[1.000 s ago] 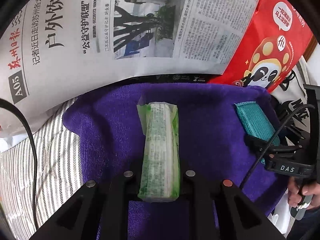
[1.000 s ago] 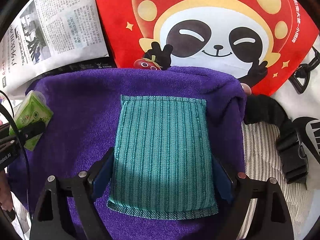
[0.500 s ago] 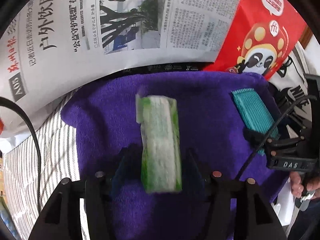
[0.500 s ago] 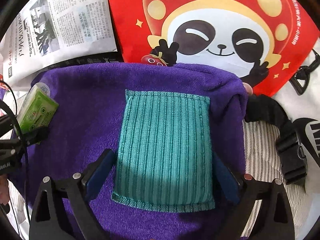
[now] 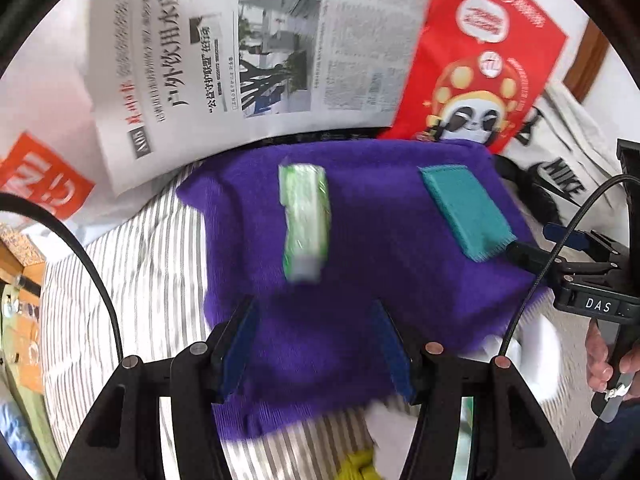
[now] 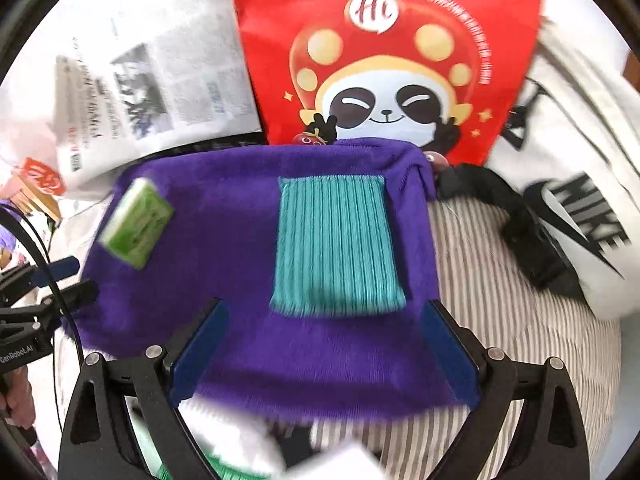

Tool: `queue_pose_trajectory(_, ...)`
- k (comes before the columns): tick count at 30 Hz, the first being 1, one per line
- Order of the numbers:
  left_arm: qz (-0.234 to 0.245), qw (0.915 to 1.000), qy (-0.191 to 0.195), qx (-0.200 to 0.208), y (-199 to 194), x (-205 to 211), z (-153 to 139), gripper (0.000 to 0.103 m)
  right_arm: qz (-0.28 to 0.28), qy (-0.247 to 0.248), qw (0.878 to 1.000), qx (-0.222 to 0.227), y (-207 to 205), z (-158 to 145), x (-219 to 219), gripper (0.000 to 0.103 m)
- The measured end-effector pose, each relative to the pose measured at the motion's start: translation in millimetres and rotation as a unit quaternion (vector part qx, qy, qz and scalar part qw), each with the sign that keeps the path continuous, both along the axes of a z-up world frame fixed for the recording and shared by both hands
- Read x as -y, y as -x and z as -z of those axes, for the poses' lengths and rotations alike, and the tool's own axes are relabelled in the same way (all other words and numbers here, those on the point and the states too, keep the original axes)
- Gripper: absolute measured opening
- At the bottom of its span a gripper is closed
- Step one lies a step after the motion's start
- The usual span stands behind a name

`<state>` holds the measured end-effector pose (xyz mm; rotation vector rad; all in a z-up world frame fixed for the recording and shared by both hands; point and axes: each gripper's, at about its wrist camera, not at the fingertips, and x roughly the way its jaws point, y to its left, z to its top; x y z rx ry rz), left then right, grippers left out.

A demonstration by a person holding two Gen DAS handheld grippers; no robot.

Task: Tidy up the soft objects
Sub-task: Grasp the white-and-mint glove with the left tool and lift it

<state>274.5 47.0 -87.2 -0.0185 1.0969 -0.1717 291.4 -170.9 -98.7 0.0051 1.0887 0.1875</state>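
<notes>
Purple towel (image 6: 248,240) is our biggest item and our base: it lies flat on the striped bedding (image 6: 500,320), with its far edge against the newspaper (image 5: 260,60) and the red bag (image 6: 380,60). Risk: the near edge looks fuzzy and loose, so if we drag a gripper low across it we bunch the towel and shift everything on top.

Teal cloth (image 6: 336,244) lies flat on the towel's right half. Right gripper (image 6: 324,348) has its jaws wide apart and empty, short of the cloth's near edge. Risk: it's thin and flat, so a re-grab likely pinches towel pile with it.

Green tissue pack (image 5: 306,220) lies on the towel's left half, well apart from the cloth. Left gripper (image 5: 316,344) is parted about midway, nothing between the fingers, clear of the pack. Risk: the pack is slick film, and seems to rest on a narrow side in the left view; a cable (image 5: 560,248) or finger brushing it could tip it or slide it off the towel's left edge.

Both views are blurred, so we can't confirm exact edges.
</notes>
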Motion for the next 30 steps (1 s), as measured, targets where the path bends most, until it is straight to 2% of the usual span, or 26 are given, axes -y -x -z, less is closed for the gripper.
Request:
queue_pose_trajectory(4,0.021,0.9998,0.002,0.000,39,5,-9,0.057,0.015,0.006,1.000,0.016,43,-21,5,0.096)
queue_pose_trajectory(7,0.036,0.9993,0.008,-0.004,68,9,-7,0.059,0.029,0.001,0.999,0.022,67,-25,13,0.096)
queue_pose_trajectory(12,0.061,0.9966,0.045,-0.032,98,25,10,0.060,0.059,-0.010,0.998,0.029,102,-27,35,0.096)
queue_pose_trajectory(16,0.063,0.9962,0.036,-0.048,106,40,30,0.061,0.074,-0.031,0.996,0.041,127,-28,48,0.096)
queue_pose_trajectory(19,0.063,0.9978,0.011,-0.021,111,50,33,0.061,0.070,-0.035,0.996,0.042,141,-25,52,0.096)
queue_pose_trajectory(20,0.066,0.9977,0.002,-0.016,112,52,34,0.055,0.068,-0.035,0.996,0.043,144,-23,53,0.096)
queue_pose_trajectory(21,0.074,0.9971,0.000,-0.013,113,53,34,0.040,0.065,-0.034,0.997,0.041,147,-21,53,0.096)
queue_pose_trajectory(23,0.090,0.9957,0.015,-0.015,115,55,36,0.023,0.060,-0.034,0.997,0.035,151,-16,54,0.096)
queue_pose_trajectory(26,0.091,0.9956,0.021,0.004,121,50,33,0.015,0.060,-0.035,0.997,0.035,153,-12,57,0.096)
queue_pose_trajectory(30,0.081,0.9960,0.035,0.014,131,34,24,0.013,0.052,-0.033,0.997,0.038,156,-9,58,0.096)
